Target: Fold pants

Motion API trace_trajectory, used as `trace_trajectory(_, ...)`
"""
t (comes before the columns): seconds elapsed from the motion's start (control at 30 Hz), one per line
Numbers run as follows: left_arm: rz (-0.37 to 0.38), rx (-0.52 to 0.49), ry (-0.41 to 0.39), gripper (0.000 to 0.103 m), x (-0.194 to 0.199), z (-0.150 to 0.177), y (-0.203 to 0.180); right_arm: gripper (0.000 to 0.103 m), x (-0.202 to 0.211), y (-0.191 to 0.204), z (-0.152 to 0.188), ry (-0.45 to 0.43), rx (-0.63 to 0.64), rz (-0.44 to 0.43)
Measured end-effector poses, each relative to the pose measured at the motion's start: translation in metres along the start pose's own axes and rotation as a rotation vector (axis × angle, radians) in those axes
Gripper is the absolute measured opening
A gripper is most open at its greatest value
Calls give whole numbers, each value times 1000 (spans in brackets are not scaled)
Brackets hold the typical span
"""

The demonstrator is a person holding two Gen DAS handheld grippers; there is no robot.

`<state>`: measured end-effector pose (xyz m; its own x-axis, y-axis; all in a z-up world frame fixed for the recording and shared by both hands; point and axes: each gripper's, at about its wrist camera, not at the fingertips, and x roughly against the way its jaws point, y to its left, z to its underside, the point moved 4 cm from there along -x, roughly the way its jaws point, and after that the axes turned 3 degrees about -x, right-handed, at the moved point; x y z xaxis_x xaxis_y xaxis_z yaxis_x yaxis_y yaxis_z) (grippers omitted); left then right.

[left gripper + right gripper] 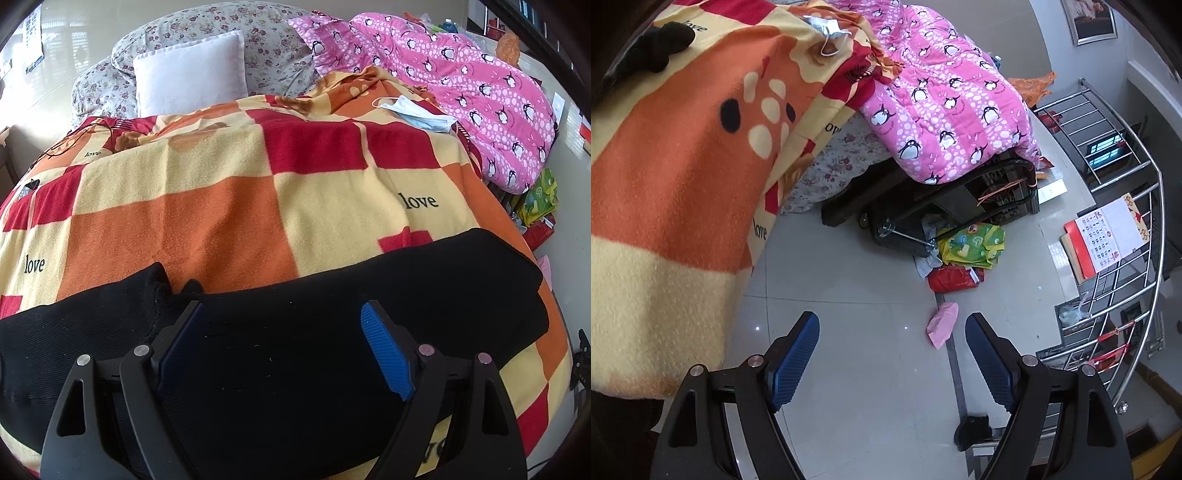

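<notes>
Pants [295,332]: black, lying as one long flat band across the near edge of the blanket [221,206], directly under and ahead of the left gripper [282,314]. Edges look even; a small bunched end sticks up just left of the left finger. Judgement: at least one fold appears done, a shorter crosswise fold likely remains.

Left gripper: fingers spread wide over the cloth, nothing pinched. Cannot tell whether the tips touch the cloth.

Right gripper [892,325]: fingers wide, empty, hanging over bare floor [849,369] off the bed's side. A dark scrap of the pants [661,40] shows far up-left of its fingers.

Surface: bed with checked fleece blanket, soft, wrinkled farther back. Mask [417,114] beyond the fingers to the right, pillow [192,81] beyond to the left, pink quilt [461,96] further right.

Room: tiled floor, bags [971,247] ahead of right fingers, steel railing [1126,221] to their right.
</notes>
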<state>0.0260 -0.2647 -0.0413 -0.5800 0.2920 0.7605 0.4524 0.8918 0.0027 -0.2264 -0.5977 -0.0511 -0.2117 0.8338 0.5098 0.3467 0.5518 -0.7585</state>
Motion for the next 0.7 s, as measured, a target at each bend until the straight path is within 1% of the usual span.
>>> trace_trajectory(0.33, 2, 6, 4, 86, -1, 0, 1, 84, -3, 3, 1, 23, 2, -9)
trace_trajectory(0.7, 2, 7, 2, 86, -2, 1, 2, 84, -3, 3, 0, 25, 4, -9)
